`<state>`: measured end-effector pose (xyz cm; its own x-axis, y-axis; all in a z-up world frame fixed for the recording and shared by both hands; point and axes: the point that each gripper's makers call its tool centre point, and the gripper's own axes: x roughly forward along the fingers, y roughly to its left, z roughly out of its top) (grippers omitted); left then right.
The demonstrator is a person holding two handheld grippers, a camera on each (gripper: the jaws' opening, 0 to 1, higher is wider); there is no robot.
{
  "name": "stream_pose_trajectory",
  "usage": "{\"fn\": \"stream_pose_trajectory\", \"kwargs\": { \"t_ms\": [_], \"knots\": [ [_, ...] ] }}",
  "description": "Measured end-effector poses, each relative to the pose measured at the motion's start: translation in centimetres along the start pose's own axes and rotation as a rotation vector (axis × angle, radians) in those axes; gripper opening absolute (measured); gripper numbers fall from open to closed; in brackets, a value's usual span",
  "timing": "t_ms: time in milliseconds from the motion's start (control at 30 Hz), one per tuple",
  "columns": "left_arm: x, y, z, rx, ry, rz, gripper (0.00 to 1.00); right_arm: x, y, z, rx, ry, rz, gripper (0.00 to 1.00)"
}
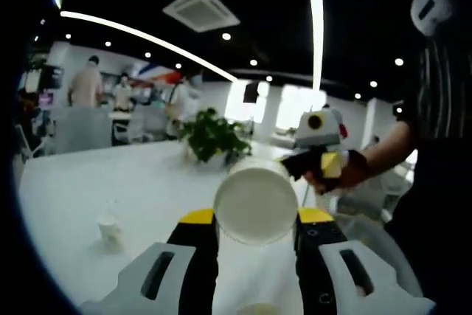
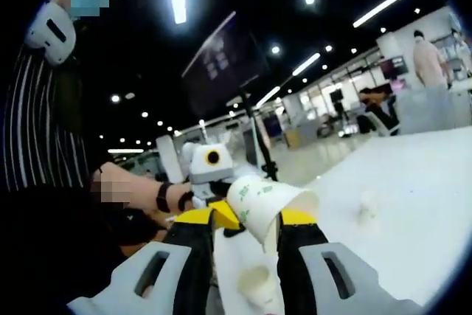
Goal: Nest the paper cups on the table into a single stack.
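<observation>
Paper cups are clamped one in each pair of tongs, the left tongs [image 1: 255, 220] and right tongs [image 2: 251, 219] holding theirs sideways, seemingly lined up for nesting above the desk [image 1: 110, 175].

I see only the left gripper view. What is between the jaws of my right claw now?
Observer: A white paper cup with green print sits tilted between the jaws of the right claw.
Operator: Is there any other cup near that claw?
Observer: Yes. A second plain white paper cup shows lower down between the same jaws, with its open mouth towards the camera.
</observation>
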<state>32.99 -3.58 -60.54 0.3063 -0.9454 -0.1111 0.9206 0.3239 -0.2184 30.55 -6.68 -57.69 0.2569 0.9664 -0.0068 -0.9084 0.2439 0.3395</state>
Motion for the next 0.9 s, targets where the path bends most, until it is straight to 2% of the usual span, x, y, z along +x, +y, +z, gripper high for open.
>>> {"fn": "stream_pose_trajectory", "kwargs": {
  "t_ms": [233,333,800,900],
  "knots": [
    [-0.06,0.11,0.11,-0.004,-0.004,-0.001,0.37,0.12,-0.19,0.15,0.013,-0.004,0.009,0.23],
    [-0.07,0.12,0.15,-0.014,-0.010,-0.001,0.37,0.12,-0.17,0.22,-0.008,-0.002,0.016,0.19],
    [0.01,-0.06,0.34,0.018,0.009,-0.013,0.36,0.11,0.11,0.76,0.003,-0.017,0.064,0.03],
    [-0.04,-0.10,0.51,0.022,0.007,-0.015,0.36,0.16,0.25,0.93,-0.001,-0.017,0.073,0.03]
  ]
}}
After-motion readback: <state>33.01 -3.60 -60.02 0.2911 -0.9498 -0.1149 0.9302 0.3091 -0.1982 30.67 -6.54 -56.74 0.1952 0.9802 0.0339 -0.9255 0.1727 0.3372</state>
